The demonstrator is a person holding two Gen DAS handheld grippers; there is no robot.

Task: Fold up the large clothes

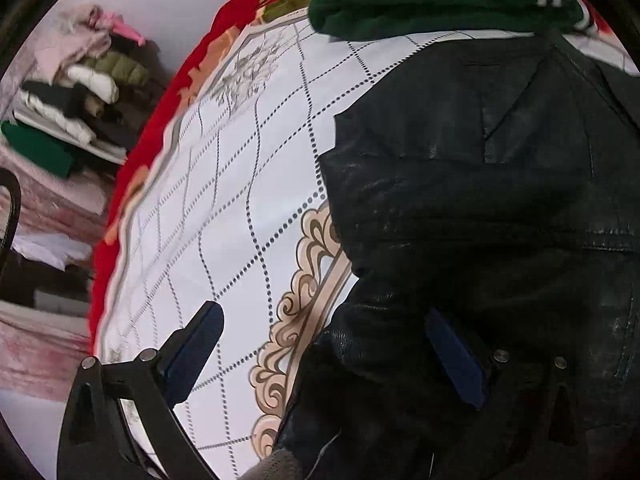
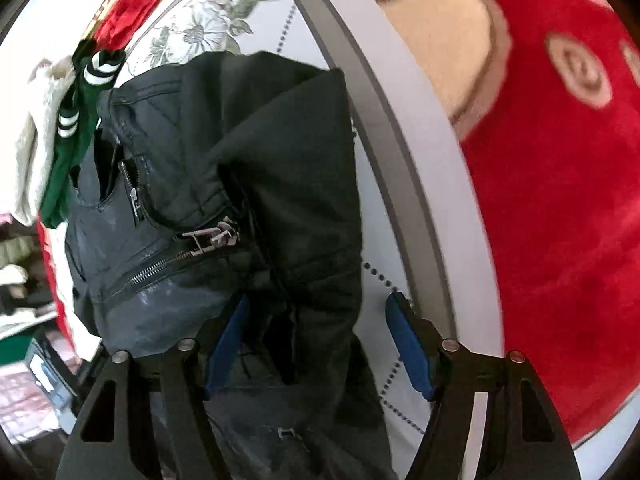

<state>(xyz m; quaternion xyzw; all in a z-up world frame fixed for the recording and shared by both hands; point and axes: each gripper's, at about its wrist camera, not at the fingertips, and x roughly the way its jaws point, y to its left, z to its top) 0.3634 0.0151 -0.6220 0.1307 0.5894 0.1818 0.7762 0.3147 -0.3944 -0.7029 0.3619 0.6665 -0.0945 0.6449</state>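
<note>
Right now the black jacket (image 1: 480,200) lies bunched on the white quilt (image 1: 240,200), just beside the green garment (image 1: 420,4). Left gripper (image 1: 328,360) & right gripper (image 2: 320,344) both gape wide w/ nothing pinched — leather looks slick and thick, so a shallow bite could slip and undo the fold.

Black leather jacket (image 1: 480,200): lower portion and right side cut off by the left wrist frame edge; in the right wrist view its hem runs out of frame at the bottom. Green garment (image 1: 432,8): upper part cut off at the frame top. Clothes pile (image 1: 80,92): blurred, individual items indistinct. The jacket hides the table cover (image 1: 240,200) beneath it. Red blanket (image 2: 560,200): pattern blurred, cropped at right.
</note>
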